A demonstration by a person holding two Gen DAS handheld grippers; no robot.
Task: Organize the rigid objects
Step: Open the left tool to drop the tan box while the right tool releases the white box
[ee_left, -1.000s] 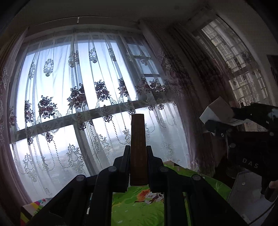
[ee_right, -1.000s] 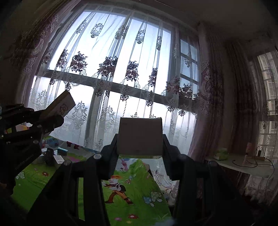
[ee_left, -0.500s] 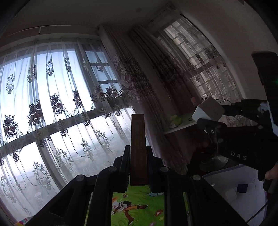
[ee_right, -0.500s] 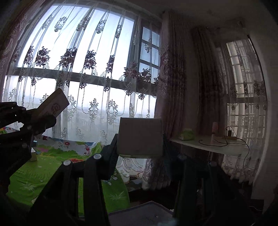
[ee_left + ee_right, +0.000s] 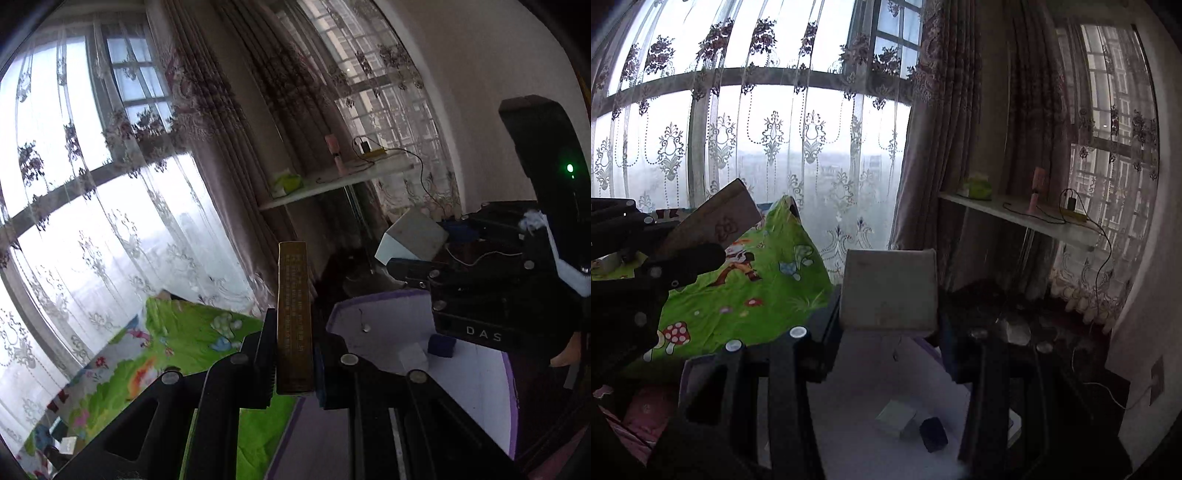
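Note:
My left gripper [image 5: 294,343] is shut on a thin brown box [image 5: 293,295], held edge-on and upright between its pads. My right gripper [image 5: 889,314] is shut on a pale grey-white box [image 5: 889,286]. That box [image 5: 412,234] shows at the right of the left wrist view, and the brown box [image 5: 718,221] at the left of the right wrist view. Below both hands stands a white bin with a purple rim [image 5: 511,391]. A small white box [image 5: 895,417] and a dark blue cube [image 5: 933,434] lie inside it.
A bed with a green cartoon sheet [image 5: 184,343] lies left of the bin [image 5: 871,373]. Lace curtains [image 5: 768,147] cover the big window behind. A white shelf [image 5: 1019,216] with a green pack and a cable juts from the right wall over dark clutter on the floor.
Both hands have swung right and sunk, so the views moved from the window down to the bin. Each gripper has kept its box.

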